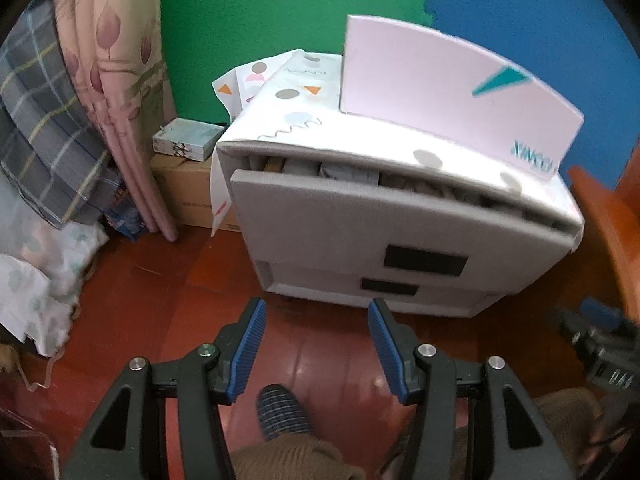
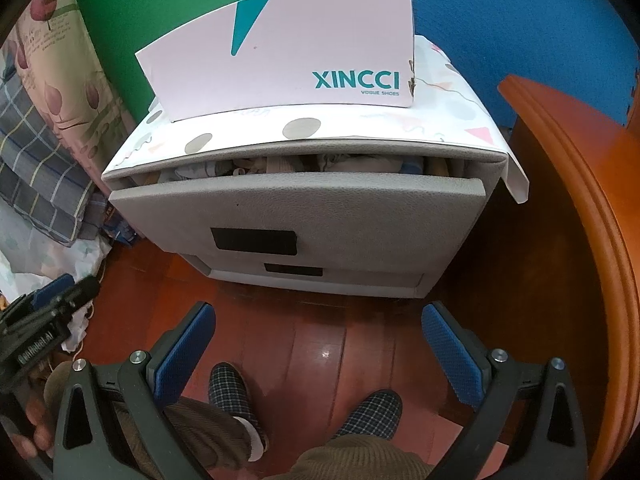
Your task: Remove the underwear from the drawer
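Hovering in front of a small grey drawer unit (image 2: 296,216) on the red wooden floor (image 2: 320,344), both grippers angled down toward it, neither touching anything. Left gripper (image 1: 317,350) partly open, jaws empty, only floor and a slippered foot (image 1: 280,412) between them. Right gripper (image 2: 318,354) spread wider, likewise empty, hanging over the two slippers. Top drawer (image 2: 296,204) pulled out only a little, leaving a narrow slot under the patterned top (image 2: 304,128). Folded and bunched cloth (image 2: 352,162) visible through that slot, pale grey, blue and beige; presumably the underwear, though impossible to tell one piece from another at this view. Pink shoe box (image 2: 288,48) standing on top of the unit, clear of the drawer front.

Judged as the opening step: drawer barely ajar, nothing lifted out yet. Next move likely needs the drawer drawn further forward, probably by hooking a jaw over the top edge of the front panel or at the dark rectangular patch (image 2: 254,242) on its face, since the present gap looks too tight for a gripper to enter. After that, reaching in from above and pinching a single piece of cloth. Worth watching: the light unit sliding on the smooth floor when pulled, so the other gripper may have to steady it.
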Demonstrator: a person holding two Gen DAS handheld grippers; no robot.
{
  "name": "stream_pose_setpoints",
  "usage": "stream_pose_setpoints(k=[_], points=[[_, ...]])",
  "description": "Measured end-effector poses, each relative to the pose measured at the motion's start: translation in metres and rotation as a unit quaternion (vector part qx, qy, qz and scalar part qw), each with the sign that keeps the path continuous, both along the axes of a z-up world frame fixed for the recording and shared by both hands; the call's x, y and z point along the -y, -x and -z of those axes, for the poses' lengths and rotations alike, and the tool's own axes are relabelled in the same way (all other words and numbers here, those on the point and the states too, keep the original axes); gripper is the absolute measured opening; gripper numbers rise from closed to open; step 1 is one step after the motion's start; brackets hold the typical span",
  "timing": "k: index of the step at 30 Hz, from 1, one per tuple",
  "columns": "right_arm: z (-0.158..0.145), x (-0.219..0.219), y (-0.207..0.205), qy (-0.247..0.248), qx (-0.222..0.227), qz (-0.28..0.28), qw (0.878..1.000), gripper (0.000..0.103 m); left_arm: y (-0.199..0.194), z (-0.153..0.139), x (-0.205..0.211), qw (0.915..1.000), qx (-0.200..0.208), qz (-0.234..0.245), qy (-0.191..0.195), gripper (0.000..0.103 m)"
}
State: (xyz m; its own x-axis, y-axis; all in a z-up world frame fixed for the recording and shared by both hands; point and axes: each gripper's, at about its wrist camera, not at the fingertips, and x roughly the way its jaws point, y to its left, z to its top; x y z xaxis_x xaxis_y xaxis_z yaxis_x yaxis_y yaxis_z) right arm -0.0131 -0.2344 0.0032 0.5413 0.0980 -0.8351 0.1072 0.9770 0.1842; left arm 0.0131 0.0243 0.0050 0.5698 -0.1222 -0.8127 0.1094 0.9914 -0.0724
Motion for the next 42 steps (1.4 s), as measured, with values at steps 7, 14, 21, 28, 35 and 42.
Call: stream_pose_setpoints(k=[7, 14, 21, 28, 35, 42], points=[[0.002, 0.005, 0.001, -0.010, 0.001, 0.003, 1.000, 0.102, -0.046, 0.005, -0.024, 0.9922, -0.048, -0.033, 0.110, 0.059], [0.005, 0.012, -0.001, -0.022, -0.004, 0.007, 1.000, 0.102, -0.095, 0.018, -0.043, 0.9722, -0.087, -0.084, 0.200, 0.066], [0.008, 0.019, -0.002, -0.040, -0.008, 0.014, 0.999, 0.102, -0.129, 0.037, -0.052, 0.9571, -0.105, -0.125, 0.239, 0.070], [0.009, 0.019, -0.004, -0.042, -0.012, 0.012, 0.999, 0.102, -0.149, 0.062, -0.053, 0.9451, -0.133, -0.155, 0.255, 0.073], [0.010, 0.019, -0.004, -0.041, -0.013, 0.013, 0.999, 0.102, -0.146, 0.072, -0.053, 0.9485, -0.114, -0.173, 0.240, 0.096], [0.010, 0.018, -0.004, -0.034, -0.012, 0.014, 0.999, 0.102, -0.149, 0.071, -0.050, 0.9643, -0.110, -0.148, 0.190, 0.100]])
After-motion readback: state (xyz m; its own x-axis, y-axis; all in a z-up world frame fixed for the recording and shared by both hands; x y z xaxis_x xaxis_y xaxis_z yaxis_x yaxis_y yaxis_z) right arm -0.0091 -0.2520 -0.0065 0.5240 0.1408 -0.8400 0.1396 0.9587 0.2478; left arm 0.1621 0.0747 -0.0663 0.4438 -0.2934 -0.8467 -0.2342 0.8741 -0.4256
